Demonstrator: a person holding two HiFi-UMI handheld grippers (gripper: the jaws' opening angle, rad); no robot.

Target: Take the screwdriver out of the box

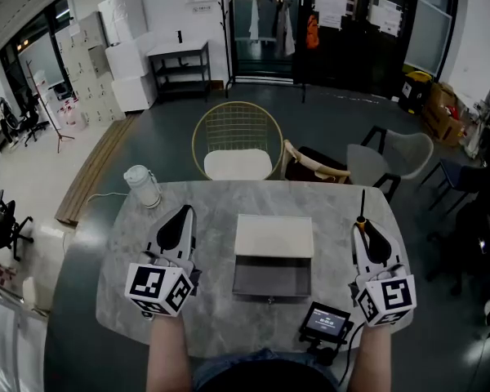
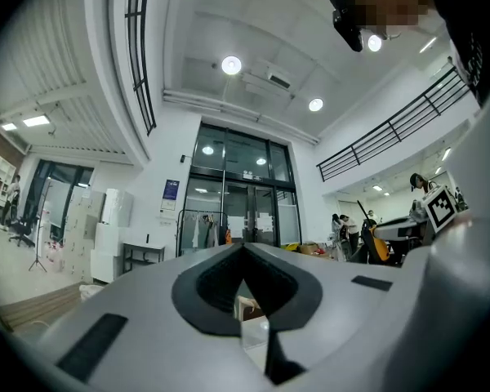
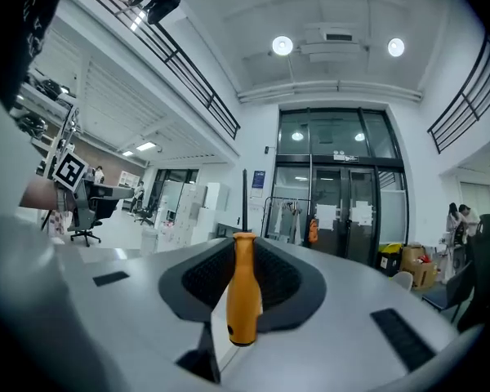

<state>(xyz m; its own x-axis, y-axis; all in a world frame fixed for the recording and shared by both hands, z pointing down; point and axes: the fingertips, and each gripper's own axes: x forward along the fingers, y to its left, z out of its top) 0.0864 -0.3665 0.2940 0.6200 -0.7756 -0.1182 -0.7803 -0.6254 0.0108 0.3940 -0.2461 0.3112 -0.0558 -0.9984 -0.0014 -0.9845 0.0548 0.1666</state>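
The box (image 1: 273, 287) lies open at the middle of the marble table (image 1: 216, 201), its white lid (image 1: 273, 235) folded back and its dark tray showing nothing inside. To its right, my right gripper (image 1: 362, 224) is shut on the screwdriver (image 1: 362, 205), whose black shaft points away from me. In the right gripper view the orange handle (image 3: 243, 296) stands upright, clamped in my right gripper (image 3: 243, 247). My left gripper (image 1: 182, 212) rests left of the box, apart from it. In the left gripper view my left gripper (image 2: 243, 256) is shut with nothing in it.
A white jug (image 1: 142, 185) stands at the table's far left corner. A small black device with a lit screen (image 1: 325, 321) sits at the near edge, right of the box. A gold wire chair (image 1: 238, 141) and a grey chair (image 1: 389, 158) stand beyond the table.
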